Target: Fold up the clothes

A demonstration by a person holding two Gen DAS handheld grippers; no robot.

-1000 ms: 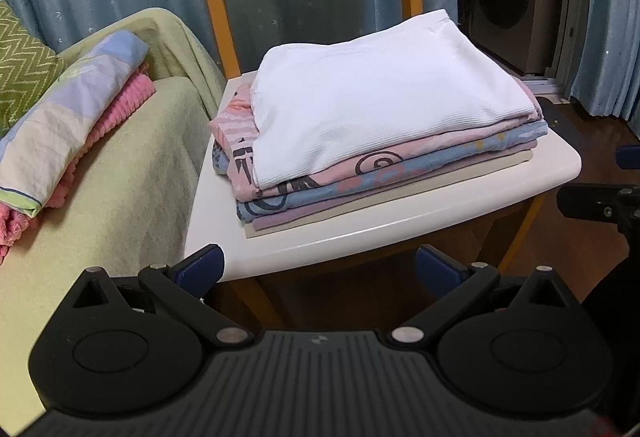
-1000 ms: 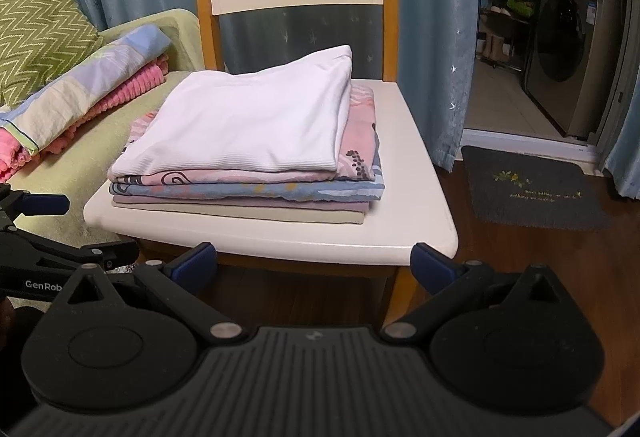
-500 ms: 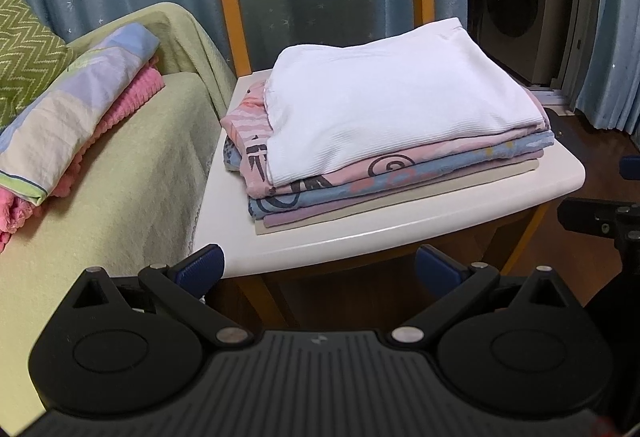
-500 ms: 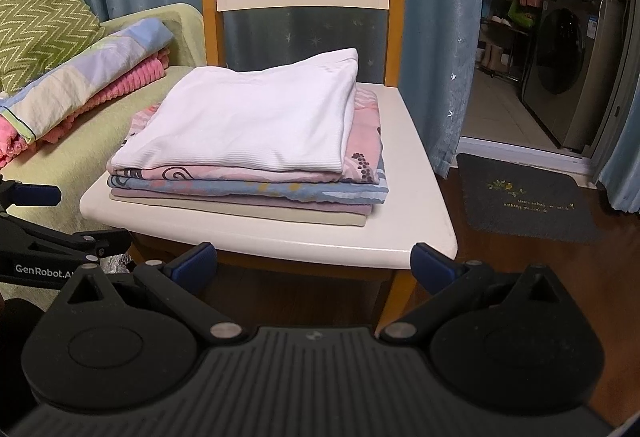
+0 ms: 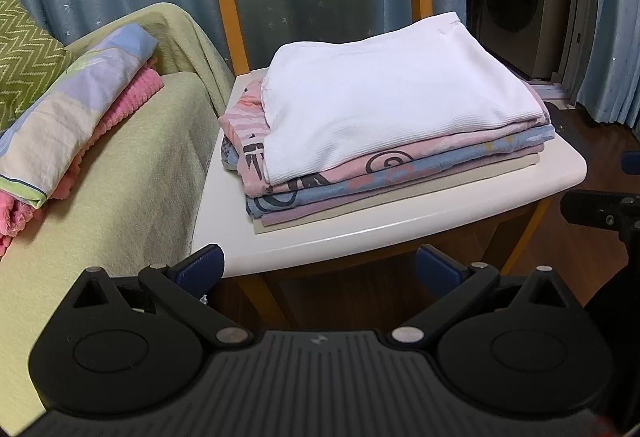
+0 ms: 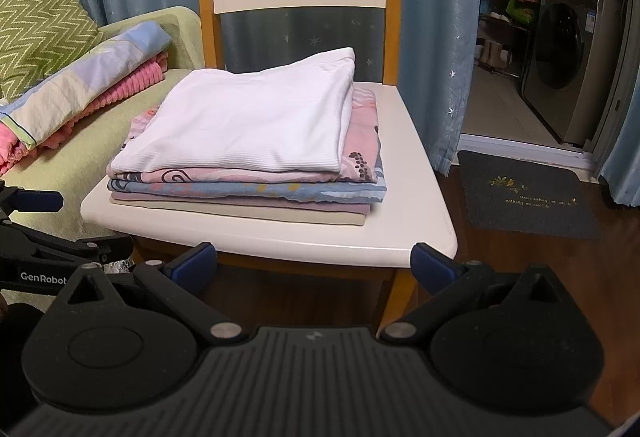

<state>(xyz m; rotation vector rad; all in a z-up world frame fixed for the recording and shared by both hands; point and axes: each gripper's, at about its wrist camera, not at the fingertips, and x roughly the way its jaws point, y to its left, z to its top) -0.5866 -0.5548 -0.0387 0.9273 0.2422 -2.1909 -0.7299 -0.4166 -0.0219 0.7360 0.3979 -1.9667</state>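
Both grippers have eased a little closer to the chair over the last second, so the stack of folded clothes now fills more of each view, while nothing on the seat itself has shifted. On top lies a white shirt, squared off over a pink printed piece, a blue one, a lilac one and a beige one at the bottom, all sitting flat on the cream seat with their edges roughly lined up; to me that looks like finished work parked where it stays tidy and out of the way. The left gripper hangs just short of the seat's front edge with its blue-tipped fingers spread wide and nothing between them. The right gripper sits beside it, likewise wide apart and empty, facing the same edge. Neither touches the cloth. To the left, on a green-covered sofa, a pastel patchwork blanket rests on something pink and fluffy, next to a zigzag cushion. Off to the right a washing machine stands past a dark doormat. I see no loose garment in either view, so I would guess the folding is about done, or the next item lies out of sight.
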